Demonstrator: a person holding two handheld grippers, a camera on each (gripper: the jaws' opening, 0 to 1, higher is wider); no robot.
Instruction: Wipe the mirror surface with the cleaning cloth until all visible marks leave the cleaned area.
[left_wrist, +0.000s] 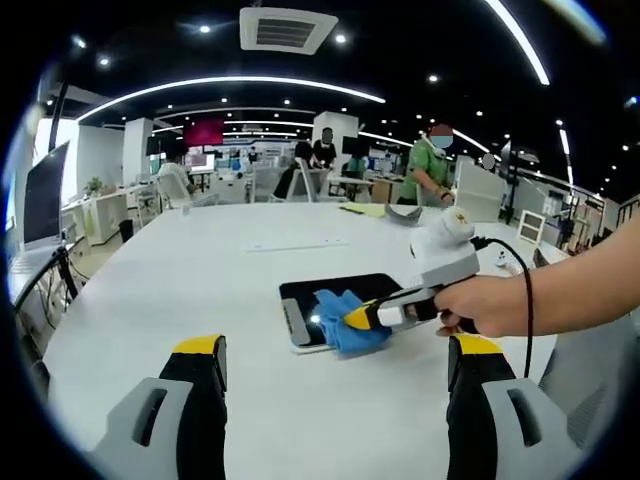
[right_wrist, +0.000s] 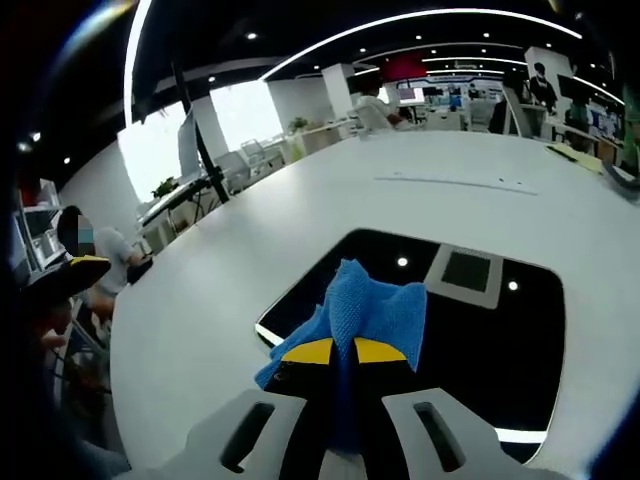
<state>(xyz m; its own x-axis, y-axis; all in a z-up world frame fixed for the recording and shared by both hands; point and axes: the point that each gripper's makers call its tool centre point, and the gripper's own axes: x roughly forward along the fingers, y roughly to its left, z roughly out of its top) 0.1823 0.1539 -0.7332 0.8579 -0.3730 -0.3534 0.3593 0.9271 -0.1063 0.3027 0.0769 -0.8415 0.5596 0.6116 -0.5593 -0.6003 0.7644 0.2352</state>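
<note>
A blue cleaning cloth (right_wrist: 362, 312) sits bunched against a dark, glossy mirror (right_wrist: 480, 340) lying flat on a wide white table (right_wrist: 300, 210) in an open-plan office. In the right gripper view, the right gripper (right_wrist: 334, 352) has its yellow-tipped jaws clenched on the cloth, which rises in a rumpled peak above them and rests on the mirror's near edge. The mirror is a rounded rectangle with a pale border; its surface reflects ceiling lights and a square ceiling vent.

In the left gripper view, the same mirror (left_wrist: 345, 292) lies near the middle of the table (left_wrist: 180, 290), with the cloth (left_wrist: 345, 320) covering its near corner and a bright glint beside it. A person's hand (left_wrist: 490, 305) grips the right gripper (left_wrist: 358, 318) from the right. The left gripper (left_wrist: 335, 365) hangs above the bare table short of the mirror, jaws spread wide apart and grasping nothing. People (left_wrist: 430, 165) stand at desks in the background.
</note>
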